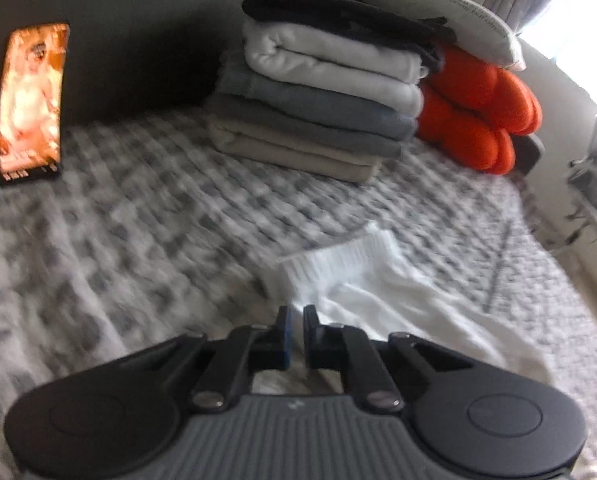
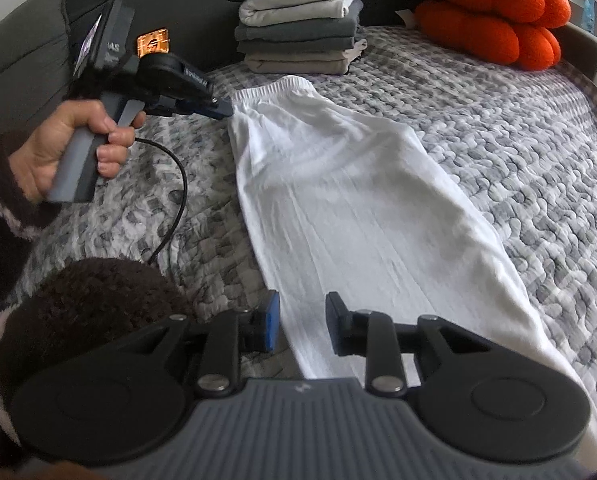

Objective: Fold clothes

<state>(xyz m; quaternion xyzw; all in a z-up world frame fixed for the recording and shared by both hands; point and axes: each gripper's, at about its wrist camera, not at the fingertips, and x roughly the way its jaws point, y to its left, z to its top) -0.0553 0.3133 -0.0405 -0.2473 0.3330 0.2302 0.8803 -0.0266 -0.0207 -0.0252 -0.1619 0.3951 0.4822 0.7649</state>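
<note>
White trousers (image 2: pixel 338 200) lie flat and lengthwise on the grey checked quilt (image 2: pixel 498 140), with the elastic waistband at the far end. My left gripper (image 2: pixel 224 111), held by a hand (image 2: pixel 58 148), is shut on the waistband's left corner. In the left wrist view the left gripper (image 1: pixel 297 312) has its jaws nearly together, with white cloth (image 1: pixel 378 300) pinched between them. My right gripper (image 2: pixel 302 304) is open at the near end of the trousers. The cloth's left edge lies between its jaws, and the pads (image 2: pixel 272 322) do not press on it.
A stack of folded clothes (image 2: pixel 298 32) stands at the back of the bed against the dark headboard (image 1: pixel 138 40). An orange cushion (image 2: pixel 490 20) lies to its right. A lit phone (image 1: pixel 32 100) leans on the headboard at the left. A black cable (image 2: pixel 178 200) hangs from the left gripper.
</note>
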